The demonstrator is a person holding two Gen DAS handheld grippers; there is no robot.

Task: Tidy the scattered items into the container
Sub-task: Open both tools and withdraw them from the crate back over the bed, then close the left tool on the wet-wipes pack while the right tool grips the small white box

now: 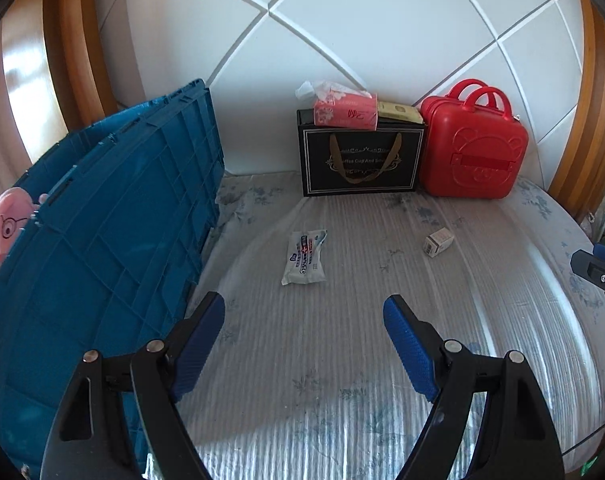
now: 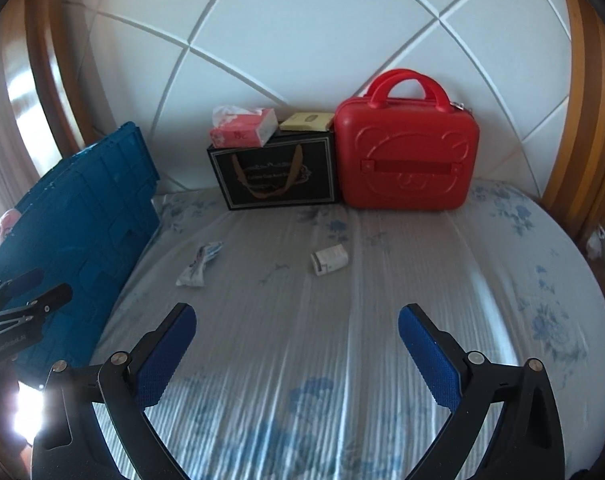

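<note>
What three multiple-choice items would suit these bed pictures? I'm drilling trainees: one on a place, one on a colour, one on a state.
1. The pink tissue pack sits:
A on the black gift box
B in the crate
C on the sheet

2. The bear-embossed case is:
A blue
B red
C black

3. The left gripper and right gripper are:
A both shut
B one shut
C both open

Key: 1 A, it rests on the box's top; 2 B, its shell and handles are red; 3 C, fingers spread, nothing between.
</note>
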